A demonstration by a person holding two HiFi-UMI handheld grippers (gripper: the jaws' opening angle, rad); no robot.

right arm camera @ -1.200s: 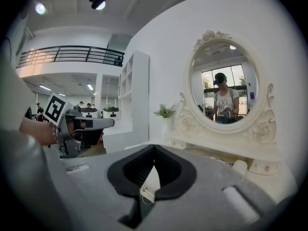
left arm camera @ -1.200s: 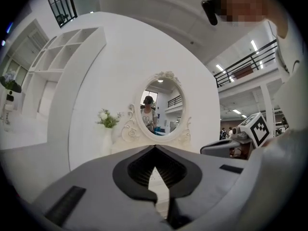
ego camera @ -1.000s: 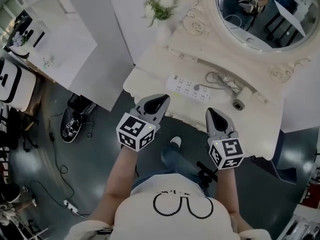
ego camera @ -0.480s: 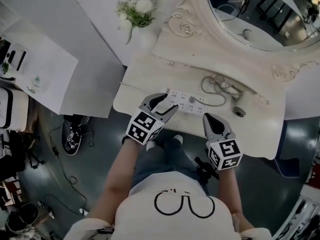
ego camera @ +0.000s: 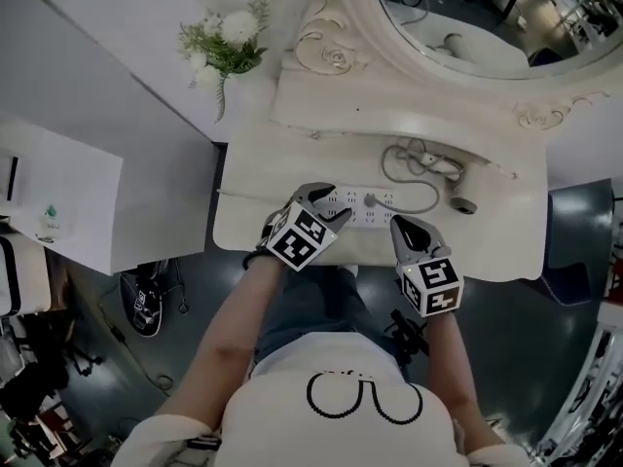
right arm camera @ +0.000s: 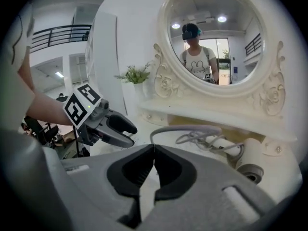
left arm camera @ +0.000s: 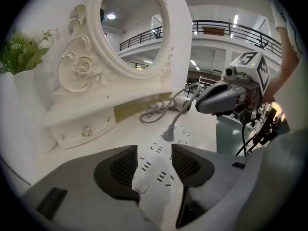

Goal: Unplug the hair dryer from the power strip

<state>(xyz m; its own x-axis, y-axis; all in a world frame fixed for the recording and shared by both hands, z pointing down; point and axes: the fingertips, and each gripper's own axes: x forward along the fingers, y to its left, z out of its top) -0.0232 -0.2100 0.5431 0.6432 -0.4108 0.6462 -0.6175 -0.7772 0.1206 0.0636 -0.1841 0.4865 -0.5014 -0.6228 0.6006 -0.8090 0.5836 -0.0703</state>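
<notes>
Head view: left gripper (ego camera: 336, 202) hovers over the left end of the white rectangular power strip (ego camera: 380, 205), mid-frame on the cream carved dressing table (ego camera: 487, 246), with right gripper (ego camera: 397, 225) just below it; the pale hair dryer (ego camera: 464, 203) lies to the right, its grey plug (ego camera: 370, 200) seated in the strip. Left gripper view: jaws have just been opening and stand wide, the strip's end between them, unpinched. Right gripper view: jaws pressed together, empty

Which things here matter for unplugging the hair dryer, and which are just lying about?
For the job: power strip, plug, grey cord, hair dryer, left gripper with jaws just opened and the strip between them, right gripper with jaws shut.

Just lying about: mirror, flowers, drawer.
</notes>
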